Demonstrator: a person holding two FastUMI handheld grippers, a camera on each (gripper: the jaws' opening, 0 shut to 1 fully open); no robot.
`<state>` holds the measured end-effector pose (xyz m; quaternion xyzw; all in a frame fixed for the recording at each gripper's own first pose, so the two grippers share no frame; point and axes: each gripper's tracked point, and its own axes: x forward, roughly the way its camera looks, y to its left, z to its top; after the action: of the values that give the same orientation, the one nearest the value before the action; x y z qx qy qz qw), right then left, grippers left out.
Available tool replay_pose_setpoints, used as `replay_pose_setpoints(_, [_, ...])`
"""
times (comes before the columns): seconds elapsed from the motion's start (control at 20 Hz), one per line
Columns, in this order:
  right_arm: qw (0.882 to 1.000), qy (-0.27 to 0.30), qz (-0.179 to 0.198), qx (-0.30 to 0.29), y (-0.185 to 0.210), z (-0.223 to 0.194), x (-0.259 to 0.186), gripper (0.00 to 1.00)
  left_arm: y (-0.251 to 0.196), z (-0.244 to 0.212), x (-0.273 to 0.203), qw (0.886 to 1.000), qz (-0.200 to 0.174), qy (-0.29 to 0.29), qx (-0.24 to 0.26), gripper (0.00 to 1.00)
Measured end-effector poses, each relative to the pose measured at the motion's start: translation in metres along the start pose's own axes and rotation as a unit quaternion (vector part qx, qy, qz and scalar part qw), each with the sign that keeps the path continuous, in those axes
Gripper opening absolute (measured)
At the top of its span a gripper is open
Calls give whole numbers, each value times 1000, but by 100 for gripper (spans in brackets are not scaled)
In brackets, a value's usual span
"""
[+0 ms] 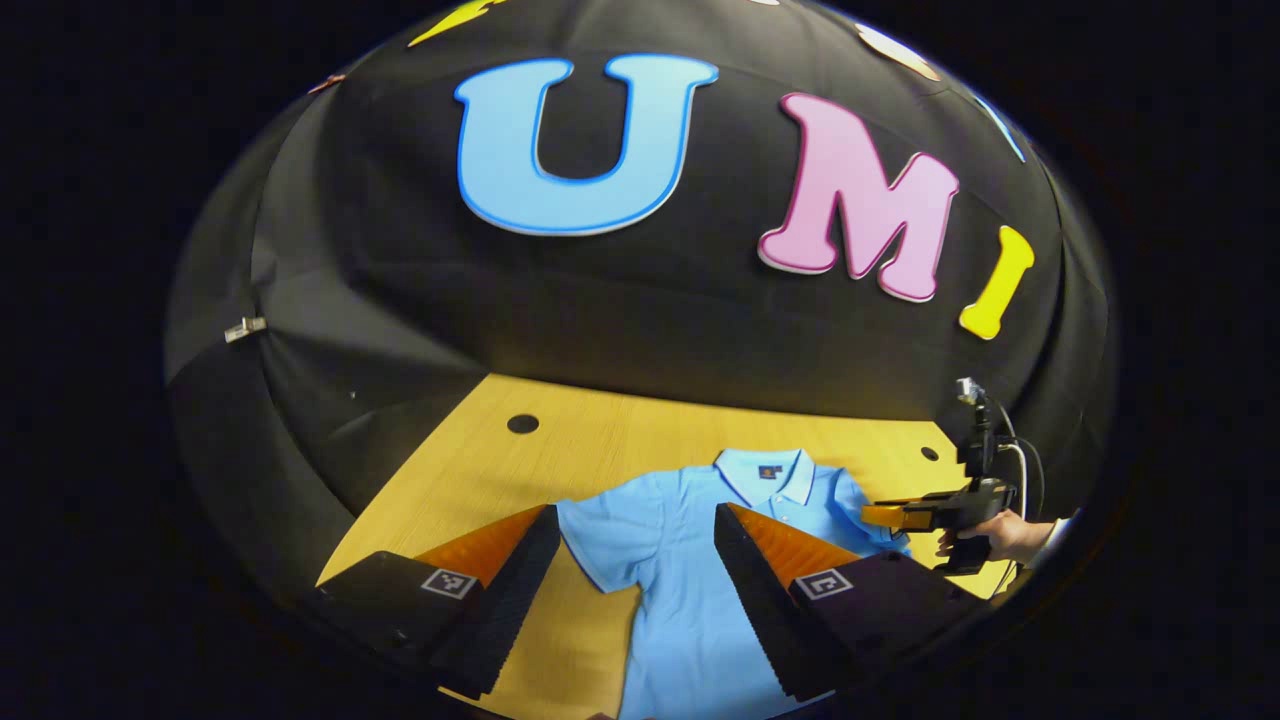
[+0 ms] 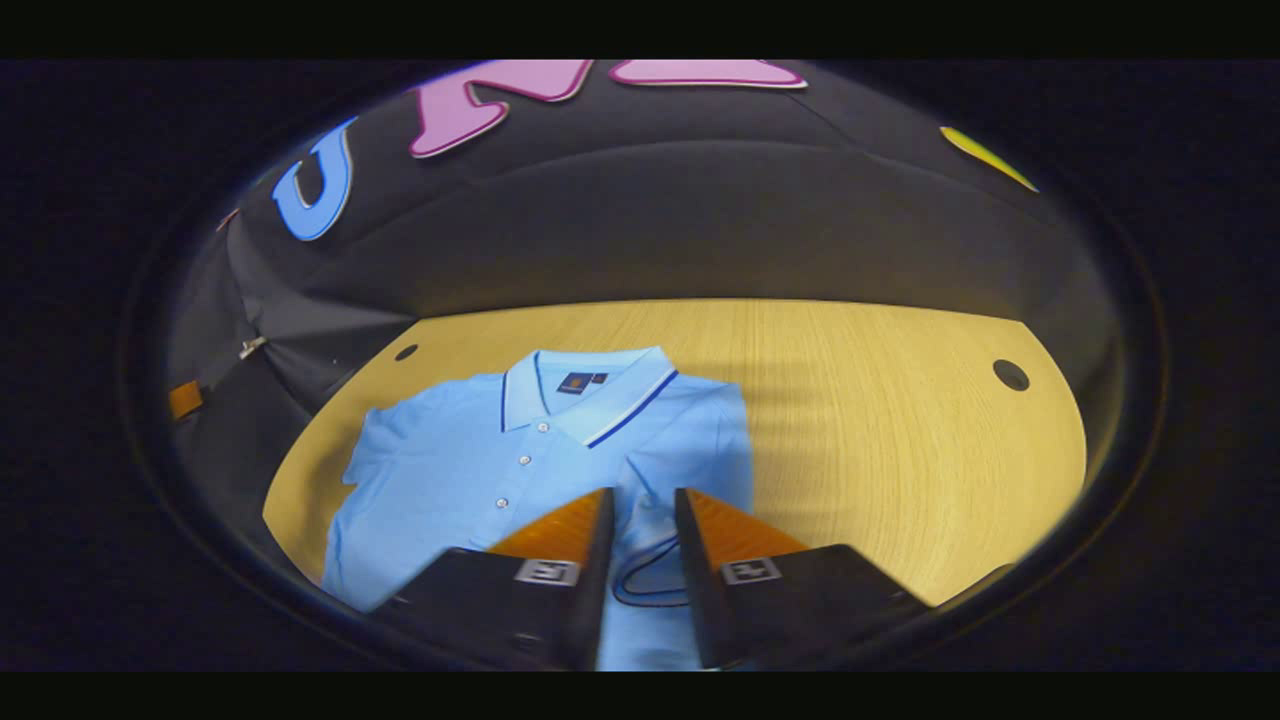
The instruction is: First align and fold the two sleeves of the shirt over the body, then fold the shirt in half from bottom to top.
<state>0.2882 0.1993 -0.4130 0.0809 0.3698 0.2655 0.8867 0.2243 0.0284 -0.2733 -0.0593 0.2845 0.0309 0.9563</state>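
Observation:
A light blue polo shirt (image 1: 680, 560) lies face up on the wooden table (image 1: 600, 430), collar toward the booth wall. In the left gripper view its left sleeve (image 1: 590, 535) is spread out flat. My left gripper (image 1: 635, 512) hovers over that sleeve and the chest, jaws wide apart and holding nothing. In the right gripper view the shirt (image 2: 470, 460) has a straight right edge. The other sleeve's dark-trimmed cuff (image 2: 645, 585) lies folded over the body. My right gripper (image 2: 643, 495) is just above it, with a narrow gap between the fingers. That gripper (image 1: 880, 515) also appears at the shirt's far side.
A hand (image 1: 1000, 535) holds the right gripper, with a cable rising behind it. The table (image 2: 880, 430) has a round dark hole (image 2: 1010, 375) near its back right corner and another (image 1: 522, 423) at the back left. The black cloth wall closes off the back.

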Motion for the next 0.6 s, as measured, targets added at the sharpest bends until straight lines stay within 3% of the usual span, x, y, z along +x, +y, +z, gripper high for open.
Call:
replay_pose_setpoints(0.1, [999, -27, 0, -18, 4, 15, -16, 80, 16, -5, 27, 1000, 2, 13, -4, 99])
replay_pose_setpoints(0.25, [997, -63, -2, -39, 7, 38, -61, 99, 32, -14, 77, 999, 3, 32, 8, 99])
replay_pose_setpoints(0.35, [995, -89, -7, -45, 2, 55, -97, 98, 49, -32, 113, 996, 25, 73, 38, 99])
replay_pose_setpoints(0.6, [992, -124, -33, -15, -28, 66, -172, 98, 59, -71, 187, 987, 36, 136, 73, 99])
